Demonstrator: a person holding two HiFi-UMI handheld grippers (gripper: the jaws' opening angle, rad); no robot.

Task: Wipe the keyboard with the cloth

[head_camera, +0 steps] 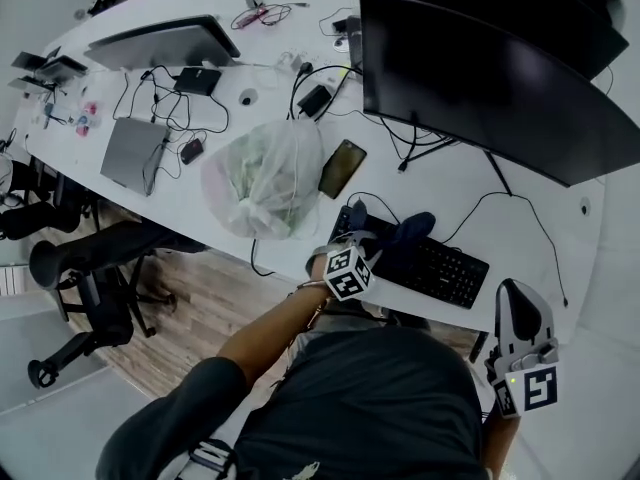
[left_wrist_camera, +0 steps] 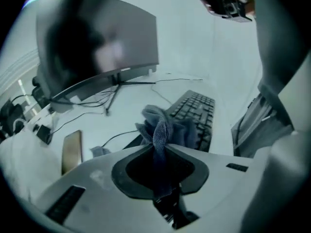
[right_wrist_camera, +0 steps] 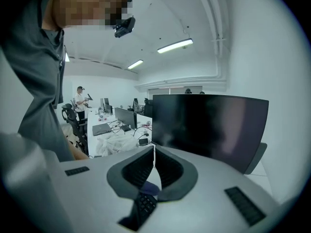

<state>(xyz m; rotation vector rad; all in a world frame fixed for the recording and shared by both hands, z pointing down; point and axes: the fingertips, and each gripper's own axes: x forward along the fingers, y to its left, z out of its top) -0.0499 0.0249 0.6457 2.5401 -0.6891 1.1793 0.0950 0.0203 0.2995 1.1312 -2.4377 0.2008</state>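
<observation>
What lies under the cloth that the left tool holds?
One end of the black keyboard. The cloth hides the keys directly below it, so whether it touches them cannot be seen.

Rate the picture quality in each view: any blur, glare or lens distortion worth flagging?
Head view: evenly lit and sharp, but the fisheye lens curves the table. Left gripper view: soft overall, monitor smeared, cloth fairly crisp, corners black. Right gripper view: ceiling light bright without washing out the room; mosaic patch at top left; round vignette.
</observation>
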